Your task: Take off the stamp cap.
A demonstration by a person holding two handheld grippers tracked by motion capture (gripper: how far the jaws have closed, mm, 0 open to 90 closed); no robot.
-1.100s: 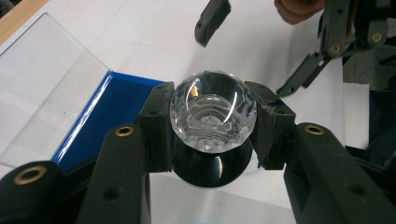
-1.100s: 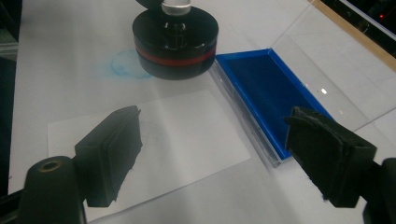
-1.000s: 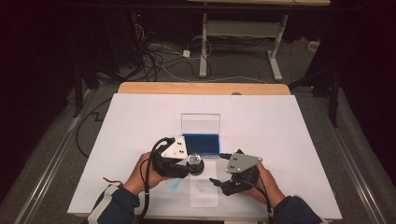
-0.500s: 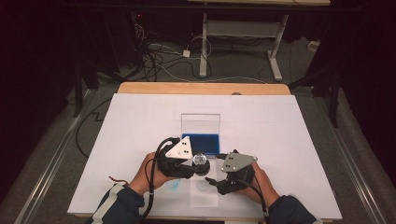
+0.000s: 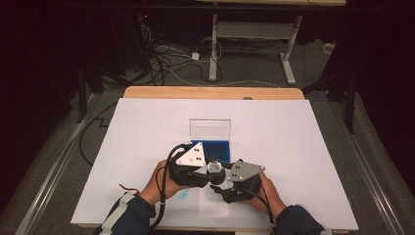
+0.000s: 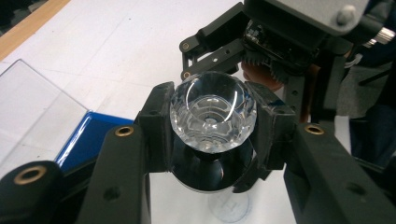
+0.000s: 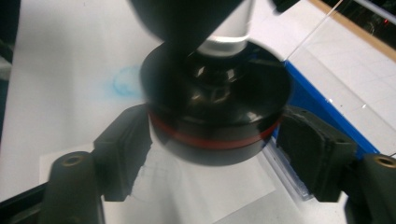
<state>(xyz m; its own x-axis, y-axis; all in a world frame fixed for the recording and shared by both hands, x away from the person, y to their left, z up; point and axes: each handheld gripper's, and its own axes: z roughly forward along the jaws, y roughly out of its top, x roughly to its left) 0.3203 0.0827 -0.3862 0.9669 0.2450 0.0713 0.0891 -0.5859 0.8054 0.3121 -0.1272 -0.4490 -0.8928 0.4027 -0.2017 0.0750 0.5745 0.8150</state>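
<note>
Both hands have drawn closer together since the earlier frames, and the right gripper (image 5: 219, 187) now sits right against the left gripper (image 5: 211, 170), just in front of the blue tray (image 5: 218, 148) on the person's side of it. Over that time the right gripper's jaws have been closing, with the black base (image 7: 217, 119) between them.

Seen from the left gripper view, the left gripper's jaws are clamped together on the clear faceted knob (image 6: 213, 111), one pad pressing each side of it. Below the knob hangs the round black base, which carries a thin red ring (image 7: 210, 142) around its lower edge. Knob and base are held up off the white table sheet (image 5: 293, 147), just short of the blue tray's near edge.

From the right gripper view, the right gripper's pads (image 7: 122, 148) stand at either side of the black base, level with the red ring. They are very near its rim, but I cannot tell whether they press on it.

A clear upright panel (image 5: 210, 129) rises from the far side of the blue tray. On the sheet, nearer the person than the tray, lie a faint blue smudge (image 7: 123, 81) and a loose clear sheet (image 5: 214, 208)
</note>
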